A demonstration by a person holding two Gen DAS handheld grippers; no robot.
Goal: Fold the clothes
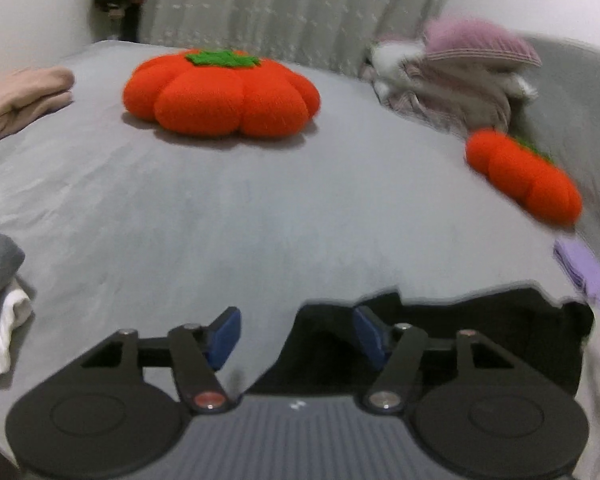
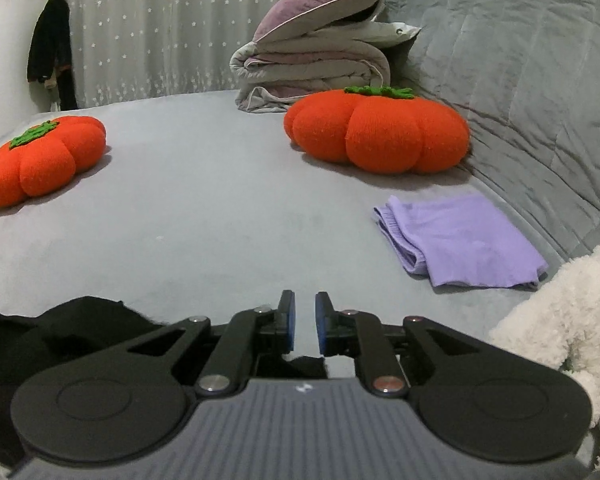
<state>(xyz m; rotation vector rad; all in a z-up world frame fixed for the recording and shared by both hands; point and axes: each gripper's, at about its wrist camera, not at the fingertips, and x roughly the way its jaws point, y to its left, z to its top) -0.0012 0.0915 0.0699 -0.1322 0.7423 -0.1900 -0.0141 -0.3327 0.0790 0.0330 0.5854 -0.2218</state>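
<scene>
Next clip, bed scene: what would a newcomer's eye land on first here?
Two bright orange plush pumpkin cushions with green felt stems: one near the quilted grey headboard, the other far left on the grey bedsheet. Next, the folded lilac garment at right, and a crumpled black garment beside the right gripper.

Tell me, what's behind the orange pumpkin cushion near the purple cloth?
Behind the orange pumpkin-shaped cushion sits a stack of folded grey-and-mauve quilts, with a purple pillow on top. The cushion hides the stack's lower right edge.
</scene>
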